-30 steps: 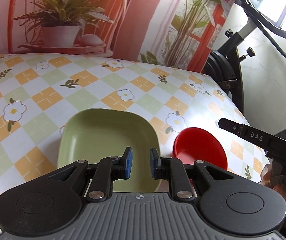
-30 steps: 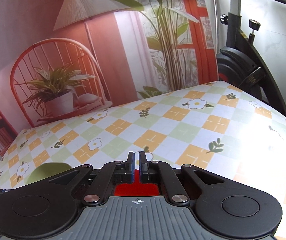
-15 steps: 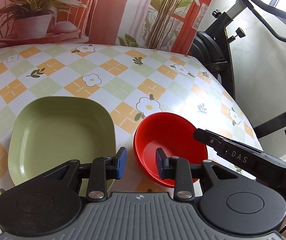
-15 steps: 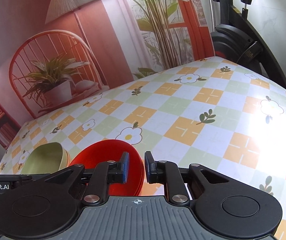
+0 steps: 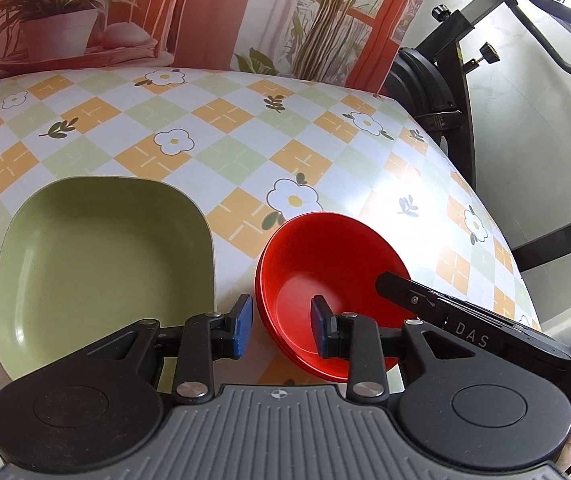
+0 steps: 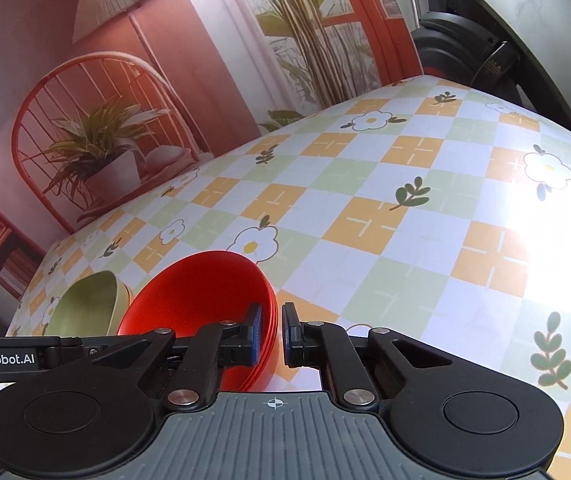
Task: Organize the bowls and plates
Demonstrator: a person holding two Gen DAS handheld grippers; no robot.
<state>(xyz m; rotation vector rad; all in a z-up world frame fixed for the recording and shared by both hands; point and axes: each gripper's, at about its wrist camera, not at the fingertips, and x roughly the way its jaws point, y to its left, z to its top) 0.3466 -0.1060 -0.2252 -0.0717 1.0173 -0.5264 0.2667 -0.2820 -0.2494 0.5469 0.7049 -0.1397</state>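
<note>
A stack of red bowls (image 5: 325,276) sits on the checked tablecloth, right of a green square plate (image 5: 101,256). My left gripper (image 5: 280,320) is open, its two fingers straddling the bowls' near-left rim without touching it. In the right wrist view the red bowls (image 6: 197,296) lie low at the left, with the green plate (image 6: 85,308) behind them. My right gripper (image 6: 272,332) is open with a narrow gap. The bowls' right rim stands between its pads, the left pad inside the bowl. One finger of the right gripper (image 5: 409,292) reaches over that rim.
The flowered tablecloth (image 6: 385,208) stretches far and right, with strong glare at the right. A printed backdrop (image 5: 205,12) rises behind the table. A black exercise bike (image 5: 437,92) stands beyond the right edge. The left gripper's arm (image 6: 5,358) crosses the lower left.
My left gripper has swung right from over the green plate to the red bowls, its jaws wider. My right gripper has gone from shut to open, and the bowls now show in front of it.
</note>
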